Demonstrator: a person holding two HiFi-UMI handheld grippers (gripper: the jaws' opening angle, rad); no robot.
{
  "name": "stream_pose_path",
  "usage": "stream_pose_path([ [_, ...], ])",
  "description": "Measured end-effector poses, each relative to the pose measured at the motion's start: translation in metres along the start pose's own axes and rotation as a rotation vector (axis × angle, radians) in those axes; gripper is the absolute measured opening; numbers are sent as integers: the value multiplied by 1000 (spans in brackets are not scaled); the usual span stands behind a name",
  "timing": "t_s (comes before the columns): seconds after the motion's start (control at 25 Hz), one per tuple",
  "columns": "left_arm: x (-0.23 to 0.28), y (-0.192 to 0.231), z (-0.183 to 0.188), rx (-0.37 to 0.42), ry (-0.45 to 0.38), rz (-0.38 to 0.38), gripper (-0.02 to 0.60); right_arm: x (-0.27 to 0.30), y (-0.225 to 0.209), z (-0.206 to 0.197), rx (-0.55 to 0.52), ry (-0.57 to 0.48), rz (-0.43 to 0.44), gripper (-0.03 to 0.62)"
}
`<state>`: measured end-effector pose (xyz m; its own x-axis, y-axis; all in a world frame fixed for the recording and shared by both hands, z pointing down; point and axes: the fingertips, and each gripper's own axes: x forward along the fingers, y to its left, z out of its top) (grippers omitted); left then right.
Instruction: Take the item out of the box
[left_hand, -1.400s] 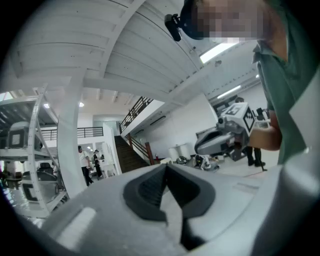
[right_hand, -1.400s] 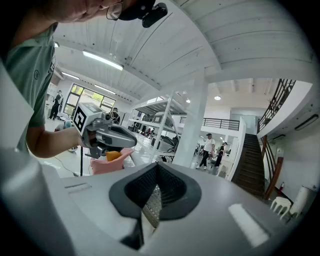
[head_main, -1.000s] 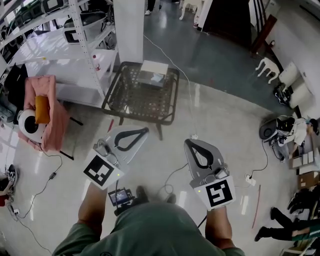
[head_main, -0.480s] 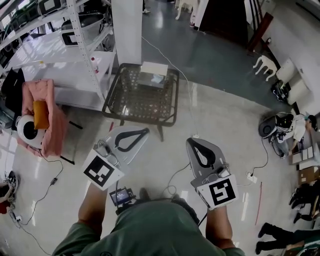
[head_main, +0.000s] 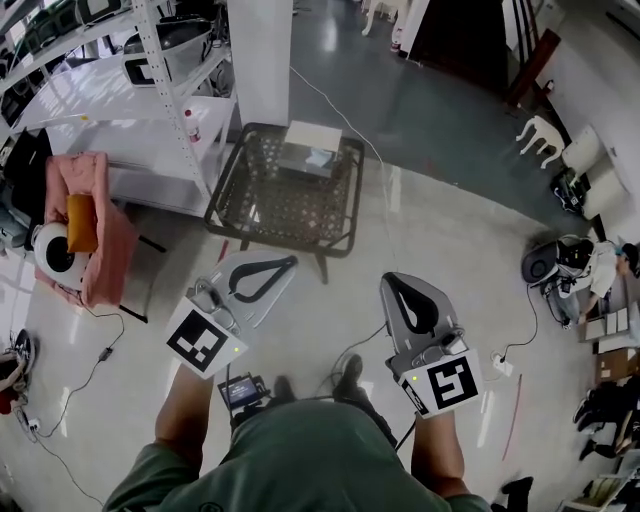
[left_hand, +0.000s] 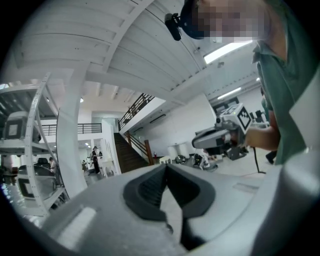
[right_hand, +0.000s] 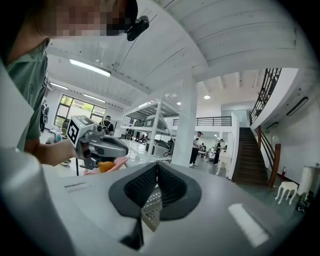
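Cardboard box on that mesh table looks untouched; your left gripper and right gripper are both closed, empty.

A small rectangular box sits on a dark wire-mesh surface, seen from above in the head view. It rests at the far edge of the surface, toward the right corner, turned slightly askew to the surface's sides. Its top is open: a pale flap lies folded back on the far side, and the greyish inside faces up. A small pale item shows inside near the box's right end, too small to make out further.
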<state>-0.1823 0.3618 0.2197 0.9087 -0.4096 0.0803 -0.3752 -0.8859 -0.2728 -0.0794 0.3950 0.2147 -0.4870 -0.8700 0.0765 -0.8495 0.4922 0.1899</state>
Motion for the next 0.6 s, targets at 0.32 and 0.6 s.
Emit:
stream_pose_path([
  [0.32,73,12,2,12,47,84,2,15,-76,-16,7,-32,109,6],
  [0.6,147,11,4,-1,92,165,2,12,-154,-33,9,-55,191,6],
])
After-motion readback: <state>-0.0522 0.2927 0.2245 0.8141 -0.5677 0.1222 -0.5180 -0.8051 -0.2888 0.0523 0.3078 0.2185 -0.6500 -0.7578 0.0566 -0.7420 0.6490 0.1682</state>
